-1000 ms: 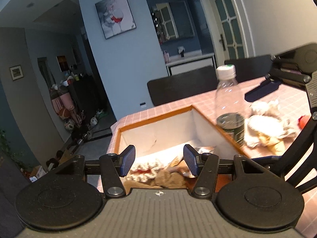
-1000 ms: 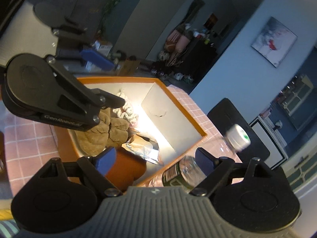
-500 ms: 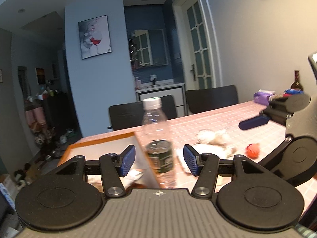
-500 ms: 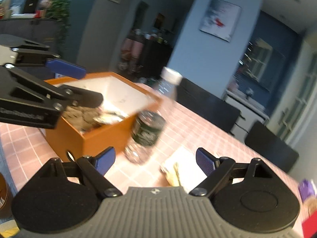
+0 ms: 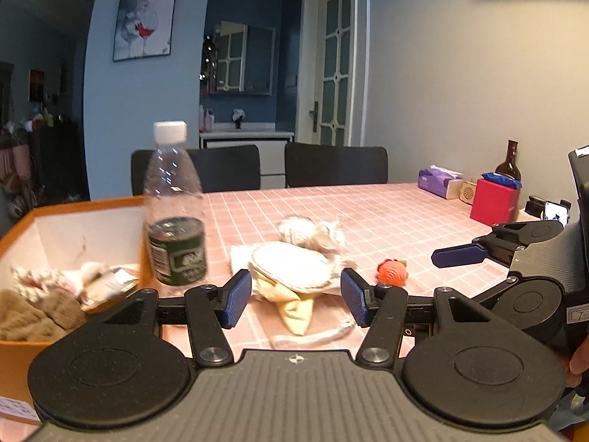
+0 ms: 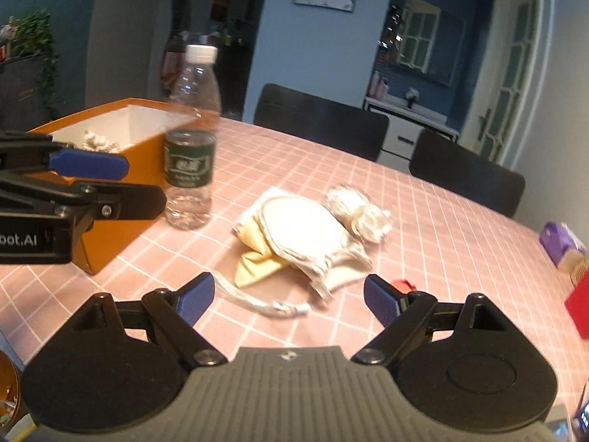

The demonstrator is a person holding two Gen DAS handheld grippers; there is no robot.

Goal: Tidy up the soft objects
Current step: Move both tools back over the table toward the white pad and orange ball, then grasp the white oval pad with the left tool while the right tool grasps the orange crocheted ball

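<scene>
Pink checked cloth covers the table (image 5: 386,213), and on it, near the middle, lies a heap of soft objects (image 5: 294,269): a cream round pad over a yellow cloth, with a pale bundle (image 6: 357,210) touching its far side. Only the left wrist view shows the inside of the orange box (image 5: 70,217) at the table's left edge: brown knitted fabric (image 5: 33,316), a white frilly piece and a crinkled wrapper lie in it. That view also shows the small orange-red toy (image 5: 392,272) just right of the heap, plainly. A clear water bottle (image 6: 191,140) stands upright beside the box. The left gripper (image 5: 296,300) and the right gripper (image 6: 289,300) both have their jaws spread wide, holding nothing, near the heap.
</scene>
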